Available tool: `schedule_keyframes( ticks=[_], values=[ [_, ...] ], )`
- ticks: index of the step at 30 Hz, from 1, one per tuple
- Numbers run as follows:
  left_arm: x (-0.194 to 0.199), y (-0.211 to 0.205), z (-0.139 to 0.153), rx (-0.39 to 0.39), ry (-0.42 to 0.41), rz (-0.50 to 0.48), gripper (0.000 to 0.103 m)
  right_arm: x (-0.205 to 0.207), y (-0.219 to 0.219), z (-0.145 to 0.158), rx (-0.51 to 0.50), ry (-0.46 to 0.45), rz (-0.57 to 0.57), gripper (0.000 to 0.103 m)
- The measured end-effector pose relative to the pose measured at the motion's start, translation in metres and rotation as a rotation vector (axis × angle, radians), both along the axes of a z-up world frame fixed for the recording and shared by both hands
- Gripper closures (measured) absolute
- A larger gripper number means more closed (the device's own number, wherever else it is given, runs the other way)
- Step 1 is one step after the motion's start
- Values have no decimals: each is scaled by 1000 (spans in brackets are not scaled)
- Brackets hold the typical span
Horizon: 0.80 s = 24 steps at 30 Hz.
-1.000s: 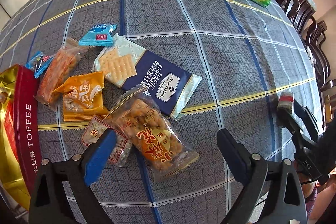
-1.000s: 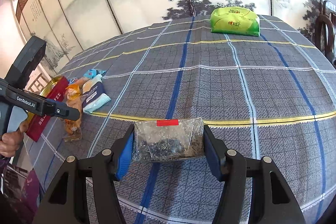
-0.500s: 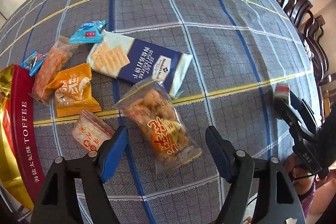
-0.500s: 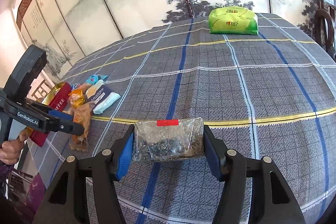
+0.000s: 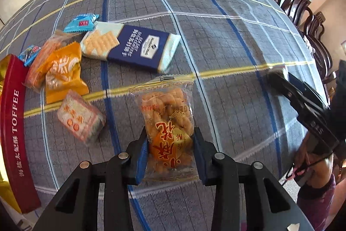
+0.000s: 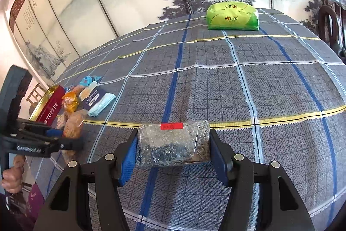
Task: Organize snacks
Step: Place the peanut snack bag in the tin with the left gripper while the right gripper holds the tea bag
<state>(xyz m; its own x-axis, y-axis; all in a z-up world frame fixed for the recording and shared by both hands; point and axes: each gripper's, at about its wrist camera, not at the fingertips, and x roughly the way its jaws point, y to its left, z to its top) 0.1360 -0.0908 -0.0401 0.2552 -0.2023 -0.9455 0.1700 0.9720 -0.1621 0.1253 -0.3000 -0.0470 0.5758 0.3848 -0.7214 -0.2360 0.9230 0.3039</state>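
The red tin reads "TOFFEE" along its side. The left gripper body reads "GenRobot.AI". Remaining package lettering is not legible.

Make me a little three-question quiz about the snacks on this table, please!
1. True or false: the left gripper is shut on the clear packet of fried dough twists.
2. Which has a red label at its top? A) the clear bag of dark bits in the right gripper; B) the green soft pack.
3. Fill in: the red tin reads ____.

Key: 1 true; 2 A; 3 TOFFEE.
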Motion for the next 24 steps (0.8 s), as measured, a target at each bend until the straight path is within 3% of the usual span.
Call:
schedule_keyframes(
  ticks=[7, 17, 24],
  values=[
    [-60, 17, 23, -39, -82, -49, 69, 2, 6, -3, -61, 11, -9, 41],
    [-95, 86, 60, -80, -198, 55, 69, 3, 15, -3, -139, 8, -10, 41],
    [-101, 141, 83, -47, -284, 160, 69, 3, 21, -3, -185, 6, -12, 41]
  ],
)
